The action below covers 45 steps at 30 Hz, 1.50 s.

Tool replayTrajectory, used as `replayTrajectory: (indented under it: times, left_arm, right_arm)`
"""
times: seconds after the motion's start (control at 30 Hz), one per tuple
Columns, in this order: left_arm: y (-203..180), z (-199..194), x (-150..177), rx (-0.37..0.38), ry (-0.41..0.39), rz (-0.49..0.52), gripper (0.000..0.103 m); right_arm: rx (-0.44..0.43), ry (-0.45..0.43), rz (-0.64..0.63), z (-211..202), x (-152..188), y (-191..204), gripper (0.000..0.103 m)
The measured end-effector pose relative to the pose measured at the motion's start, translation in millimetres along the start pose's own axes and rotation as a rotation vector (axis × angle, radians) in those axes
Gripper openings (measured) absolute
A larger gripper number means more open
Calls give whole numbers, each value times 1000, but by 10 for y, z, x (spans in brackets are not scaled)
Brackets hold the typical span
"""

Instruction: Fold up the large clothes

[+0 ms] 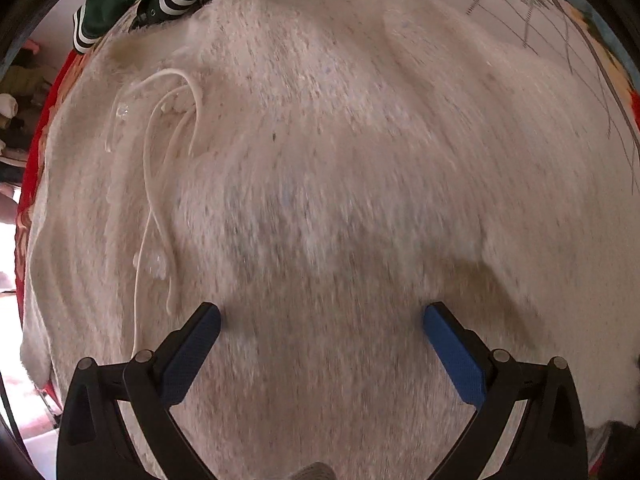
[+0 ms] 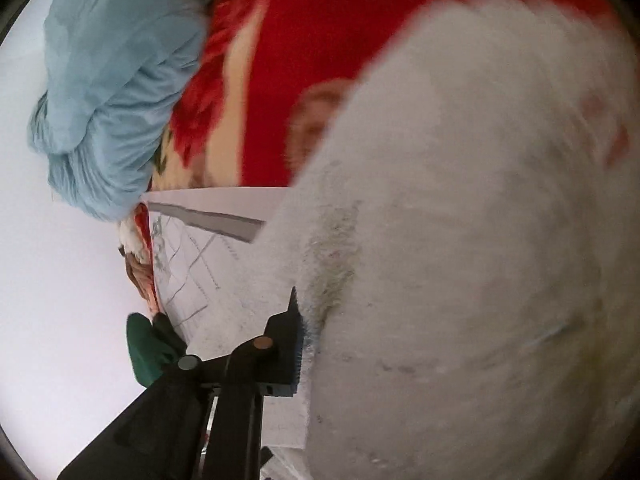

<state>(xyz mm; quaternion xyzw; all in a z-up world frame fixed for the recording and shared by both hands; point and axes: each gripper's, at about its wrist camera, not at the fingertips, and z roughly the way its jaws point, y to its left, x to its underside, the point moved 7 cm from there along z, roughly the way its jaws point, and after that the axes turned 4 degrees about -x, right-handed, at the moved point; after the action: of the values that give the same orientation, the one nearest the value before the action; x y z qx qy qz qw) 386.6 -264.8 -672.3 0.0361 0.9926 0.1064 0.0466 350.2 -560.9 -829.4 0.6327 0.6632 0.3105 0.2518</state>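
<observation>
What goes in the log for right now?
left gripper: open above fluffy white garment | right gripper: shut on garment edge | fold: unfinished

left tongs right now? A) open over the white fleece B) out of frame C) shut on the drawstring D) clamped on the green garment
A: the left tongs stand wide apart above the white fleece, nothing pinched between the pads; the drawstring lies off to one side.

A red floral blanket (image 2: 288, 60) covers the bed, with a white sheet printed in grey lines (image 2: 208, 264) over it. A crumpled pale blue cloth (image 2: 116, 80) lies on the blanket's edge.
</observation>
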Motion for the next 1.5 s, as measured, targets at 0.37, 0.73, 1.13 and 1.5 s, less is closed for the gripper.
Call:
replayTrajectory:
  times: [0.37,0.73,1.13,1.5]
  left_arm:
    - [872,-238,-221,28,-8,-65,103]
    - [2978,-397,201,-96,-32,-330,103]
    - [3962,306,951,-179,98,-531,103]
    - [4350,154,1341,-107,120,-684,103]
  right_arm:
    - [-49,5,-367,-515,463,1632,11]
    - [19,254,-910,467,2881,2920,11]
    - [351,530,-1596,1963,5740,1895,15]
    - [123,877,-1425,1233,6020,1819,58]
